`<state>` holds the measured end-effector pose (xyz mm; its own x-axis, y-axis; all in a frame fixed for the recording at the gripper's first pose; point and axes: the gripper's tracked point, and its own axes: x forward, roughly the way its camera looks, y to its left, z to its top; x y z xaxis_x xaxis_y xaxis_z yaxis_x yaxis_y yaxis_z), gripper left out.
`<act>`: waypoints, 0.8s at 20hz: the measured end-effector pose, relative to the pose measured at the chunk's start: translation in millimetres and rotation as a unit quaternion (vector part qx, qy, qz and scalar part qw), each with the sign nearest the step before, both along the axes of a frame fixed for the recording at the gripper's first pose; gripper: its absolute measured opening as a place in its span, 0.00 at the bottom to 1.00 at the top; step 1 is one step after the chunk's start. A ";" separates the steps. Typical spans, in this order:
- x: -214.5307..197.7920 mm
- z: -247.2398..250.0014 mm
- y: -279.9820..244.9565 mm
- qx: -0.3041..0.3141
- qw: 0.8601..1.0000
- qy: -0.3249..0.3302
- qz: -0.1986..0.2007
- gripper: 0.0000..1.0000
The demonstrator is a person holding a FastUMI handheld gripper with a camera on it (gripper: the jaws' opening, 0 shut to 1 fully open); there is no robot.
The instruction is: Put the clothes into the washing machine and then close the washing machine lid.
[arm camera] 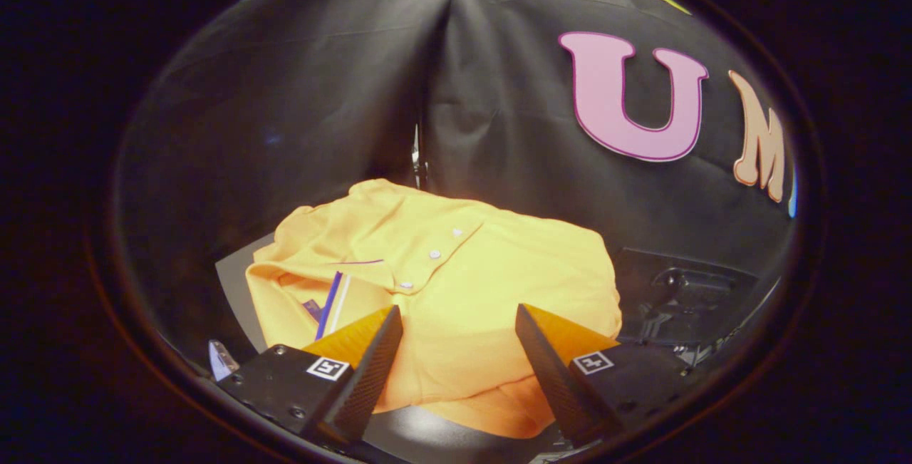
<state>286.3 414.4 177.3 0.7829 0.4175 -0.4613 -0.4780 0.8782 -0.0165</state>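
Dim booth: creased black cloth walls (pixel 320 93) meet at a corner seam.

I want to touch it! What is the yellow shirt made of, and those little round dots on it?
The shirt looks like soft matte knit cloth, maybe cotton: it folds and wrinkles gently without shine. The buttons look like pale, smooth plastic, though they are too small to be sure. The gripper has its jaws open above the shirt, not pressing on it.
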 end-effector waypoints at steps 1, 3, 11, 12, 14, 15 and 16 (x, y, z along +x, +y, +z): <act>-0.5 -1.0 1.1 0.000 1.000 0.002 0.001 0.96; -0.8 1.8 4.8 -0.005 1.000 -0.003 0.004 0.82; -4.0 1.2 9.2 -0.021 1.000 -0.014 0.004 0.06; -3.9 0.5 8.8 -0.020 1.000 -0.015 0.004 0.05; -4.3 1.4 7.9 -0.017 1.000 -0.019 0.006 0.03; -4.4 1.7 7.9 -0.014 1.000 -0.021 0.005 0.04; -5.0 1.0 7.1 -0.013 1.000 -0.022 0.005 0.03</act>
